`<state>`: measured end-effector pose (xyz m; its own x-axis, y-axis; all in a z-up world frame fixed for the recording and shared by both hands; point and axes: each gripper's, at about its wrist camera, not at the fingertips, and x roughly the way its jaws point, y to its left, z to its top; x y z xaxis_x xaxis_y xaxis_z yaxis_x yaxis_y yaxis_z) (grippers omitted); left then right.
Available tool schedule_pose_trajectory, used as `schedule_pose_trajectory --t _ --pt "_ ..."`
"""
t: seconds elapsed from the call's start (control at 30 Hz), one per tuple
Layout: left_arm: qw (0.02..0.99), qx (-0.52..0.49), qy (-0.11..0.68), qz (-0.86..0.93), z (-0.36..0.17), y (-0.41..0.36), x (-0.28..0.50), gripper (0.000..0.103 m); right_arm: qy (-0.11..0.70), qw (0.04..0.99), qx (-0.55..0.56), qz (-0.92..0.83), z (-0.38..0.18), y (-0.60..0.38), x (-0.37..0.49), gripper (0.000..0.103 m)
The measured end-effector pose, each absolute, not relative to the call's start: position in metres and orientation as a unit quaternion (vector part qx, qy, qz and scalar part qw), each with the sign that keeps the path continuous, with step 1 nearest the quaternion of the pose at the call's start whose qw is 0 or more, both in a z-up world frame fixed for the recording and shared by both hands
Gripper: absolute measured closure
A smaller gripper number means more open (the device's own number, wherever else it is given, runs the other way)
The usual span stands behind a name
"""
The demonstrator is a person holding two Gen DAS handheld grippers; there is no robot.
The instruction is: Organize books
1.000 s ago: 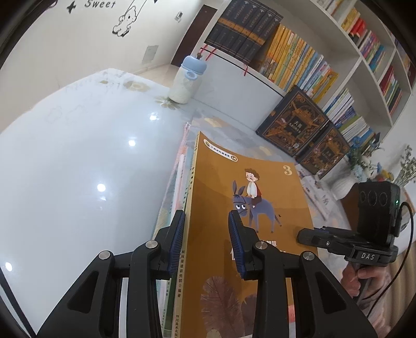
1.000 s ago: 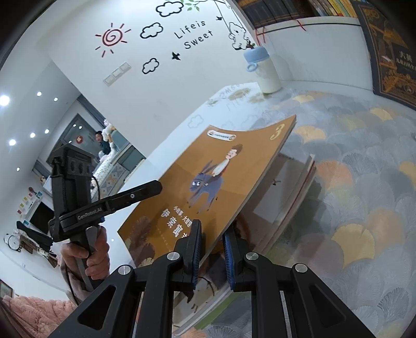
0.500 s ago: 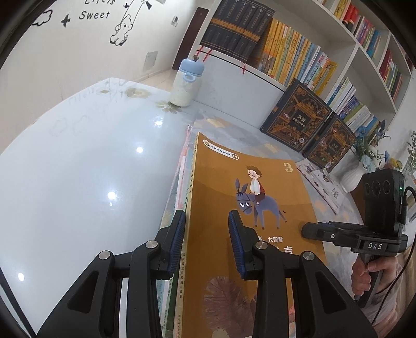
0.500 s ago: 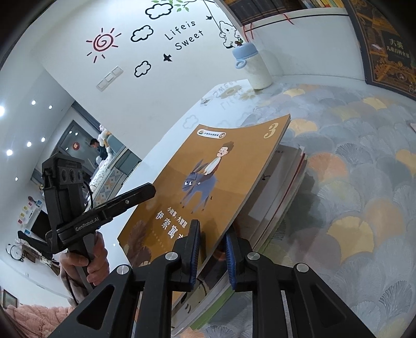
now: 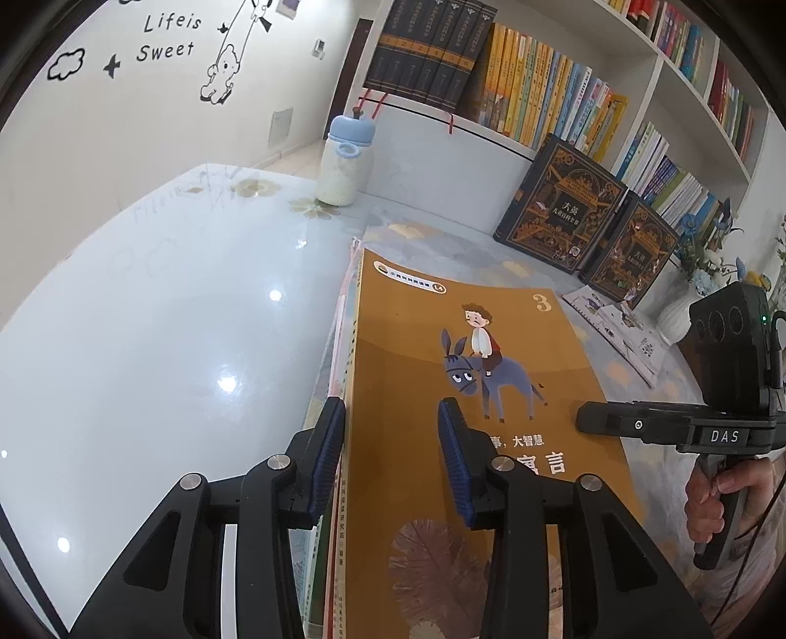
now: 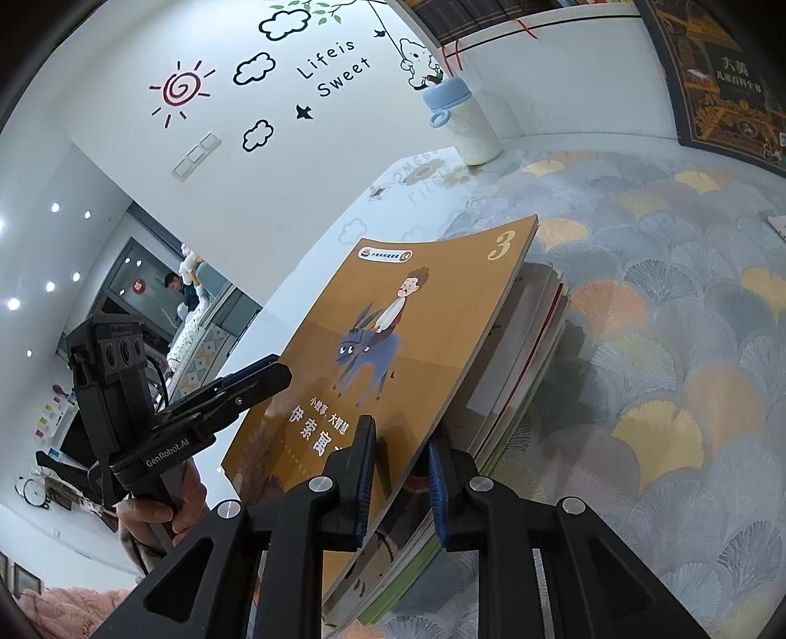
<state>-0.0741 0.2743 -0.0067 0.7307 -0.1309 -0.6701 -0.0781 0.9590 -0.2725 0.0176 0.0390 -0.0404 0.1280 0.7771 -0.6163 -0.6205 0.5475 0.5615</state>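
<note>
1. You have two grippers: left (image 5: 390, 457), right (image 6: 400, 472).
2. One orange book (image 5: 471, 393) lies on top of one stack (image 6: 520, 344).
3. Two dark boxed books (image 5: 562, 204) lean on the shelf.
4. One bottle (image 5: 344, 164).
5. One vase (image 5: 675, 314).

I see a white wall (image 5: 98, 123) with black decals reading "Lifeis Sweet" (image 5: 169, 37), a red sun (image 6: 182, 91) and small clouds. Against the far edge of the glossy table (image 5: 147, 319) stands a white bookshelf (image 5: 653, 73) packed with upright spines. Ceiling lamps glint off the tabletop. A patterned mat (image 6: 663, 344) of fan shapes covers the table's right part. A dark doorway (image 5: 351, 64) opens beside the shelf.
</note>
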Motion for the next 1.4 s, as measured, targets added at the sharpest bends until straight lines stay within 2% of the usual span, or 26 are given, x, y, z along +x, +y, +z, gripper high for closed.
schedule_pose_trajectory --t 0.1,0.17,0.2,0.27,0.3,0.63,1.03,1.2,1.3,1.4 --pt "0.918 -0.149 0.367 -0.013 -0.008 0.278 -0.074 0.066 0.468 0.743 0.082 0.472 -0.039 0.040 0.018 0.076" --pt "0.920 -0.151 0.363 -0.004 -0.008 0.282 -0.074 0.066 0.462 0.745 0.071 0.476 -0.036 0.041 0.014 0.062" --pt "0.920 -0.151 0.361 0.000 -0.008 0.283 -0.075 0.066 0.459 0.747 0.065 0.477 -0.035 0.041 0.012 0.059" --pt "0.923 -0.150 0.355 0.013 -0.007 0.287 -0.076 0.066 0.454 0.754 0.057 0.472 -0.032 0.039 0.009 0.041" --pt "0.923 -0.148 0.354 0.019 -0.006 0.287 -0.076 0.066 0.452 0.758 0.056 0.467 -0.033 0.036 0.009 0.037" --pt "0.932 -0.124 0.340 0.015 0.030 0.247 -0.092 0.066 0.419 0.791 0.139 0.424 -0.013 -0.073 0.006 0.036" --pt "0.918 -0.145 0.356 -0.099 0.069 0.090 -0.033 0.064 0.391 0.861 0.159 0.283 -0.028 -0.281 0.029 0.036" --pt "0.921 -0.123 0.350 -0.117 0.051 -0.020 0.010 0.054 0.345 0.879 0.191 0.267 -0.037 -0.358 0.073 0.036" --pt "0.922 -0.071 0.357 -0.130 0.025 -0.092 0.038 0.054 0.350 0.863 0.240 0.273 -0.053 -0.390 0.113 0.036" --pt "0.910 -0.038 0.384 -0.149 -0.006 -0.146 0.069 0.054 0.358 0.866 0.239 0.255 -0.061 -0.408 0.153 0.036"
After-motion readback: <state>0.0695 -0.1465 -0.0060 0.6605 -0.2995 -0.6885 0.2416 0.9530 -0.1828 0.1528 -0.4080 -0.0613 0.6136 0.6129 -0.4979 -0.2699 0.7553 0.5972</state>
